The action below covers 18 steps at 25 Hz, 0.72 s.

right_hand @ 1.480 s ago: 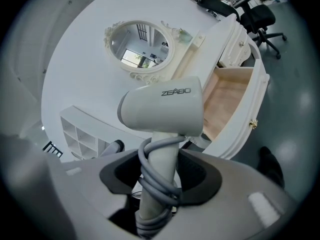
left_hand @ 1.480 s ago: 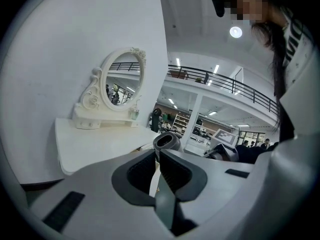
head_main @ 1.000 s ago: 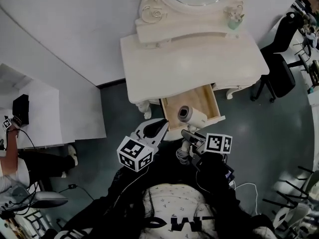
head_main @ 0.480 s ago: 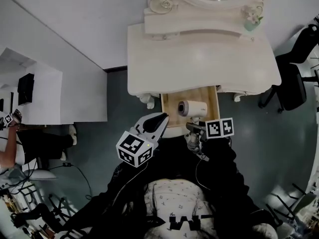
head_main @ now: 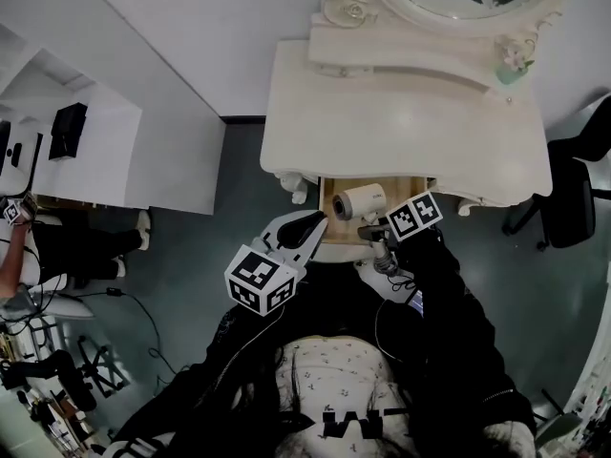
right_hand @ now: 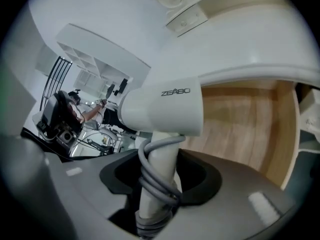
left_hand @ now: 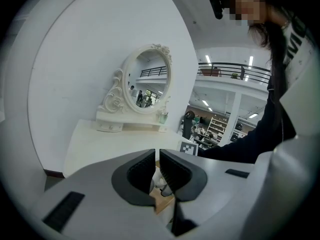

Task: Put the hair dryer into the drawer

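A white dressing table with a bare worktop [head_main: 401,122] stands against the white wall, its drawer [right_hand: 240,129] open. My right tool [head_main: 374,231] pinches the hair dryer [head_main: 355,201] by its handle, which has grey cord wound round it. The white barrel, lettered ZEABO, hangs over the drawer's bare wood bottom, just under the worktop's front edge. My left tool [head_main: 313,223] is pressed nearly together, empty, near the drawer's left front corner.

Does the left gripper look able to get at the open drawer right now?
Probably yes. The left gripper, jaws closed and empty, hangs just off the drawer's front edge with nothing between them. The right gripper holds the hair dryer above the drawer.
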### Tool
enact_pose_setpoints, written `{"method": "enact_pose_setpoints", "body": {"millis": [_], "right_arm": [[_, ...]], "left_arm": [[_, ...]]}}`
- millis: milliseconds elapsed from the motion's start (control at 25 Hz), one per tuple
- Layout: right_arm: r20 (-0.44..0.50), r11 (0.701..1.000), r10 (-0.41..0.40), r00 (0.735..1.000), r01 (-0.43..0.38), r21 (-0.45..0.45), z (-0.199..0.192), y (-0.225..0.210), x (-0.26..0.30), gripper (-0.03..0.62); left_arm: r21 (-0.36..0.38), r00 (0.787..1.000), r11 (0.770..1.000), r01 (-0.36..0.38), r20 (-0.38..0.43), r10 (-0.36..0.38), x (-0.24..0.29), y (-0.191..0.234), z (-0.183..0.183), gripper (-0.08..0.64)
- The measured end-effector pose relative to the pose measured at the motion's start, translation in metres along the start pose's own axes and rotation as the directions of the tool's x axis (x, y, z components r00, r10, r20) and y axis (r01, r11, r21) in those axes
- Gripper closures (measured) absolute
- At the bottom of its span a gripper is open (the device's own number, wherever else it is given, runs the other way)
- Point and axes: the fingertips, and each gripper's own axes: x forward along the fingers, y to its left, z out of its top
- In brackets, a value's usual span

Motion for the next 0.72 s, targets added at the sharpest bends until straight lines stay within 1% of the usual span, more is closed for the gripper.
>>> {"method": "enact_pose_setpoints", "body": {"millis": [80,160,320,400,480,560,720], "right_arm": [[-0.068,0.997,-0.011,0.998,0.006,-0.071,0.002,-0.006,0.007,0.380],[-0.131,0.989,-0.046,0.990,0.028,-0.142,0.005,-0.015,0.012,0.380],[-0.243,0.962,-0.124,0.962,0.056,-0.267,0.005,-0.032,0.022,0.380],[-0.282,0.958,-0.136,0.950,0.054,-0.281,0.003,-0.039,0.028,0.380],[-0.291,0.963,-0.140,0.946,0.062,-0.262,0.006,-0.045,0.033,0.380],[-0.290,0.963,-0.166,0.943,0.091,-0.255,0.010,-0.054,0.037,0.380],[-0.267,0.947,-0.246,0.932,0.172,-0.272,0.018,-0.074,0.045,0.380]], "left_arm": [[-0.008,1.000,1.000,-0.020,0.007,0.020,-0.003,0.002,0.000,0.534],[-0.014,0.999,0.999,-0.034,0.012,0.034,-0.005,0.003,-0.001,0.534],[-0.026,0.998,0.998,-0.059,0.023,0.059,-0.010,0.005,-0.001,0.534],[-0.031,0.997,0.997,-0.073,0.027,0.074,-0.012,0.007,-0.001,0.534],[-0.033,0.996,0.996,-0.086,0.029,0.087,-0.014,0.010,-0.002,0.534],[-0.036,0.995,0.994,-0.099,0.028,0.100,-0.017,0.012,-0.004,0.534],[-0.042,0.992,0.992,-0.122,0.025,0.123,-0.024,0.016,-0.006,0.534]]}}
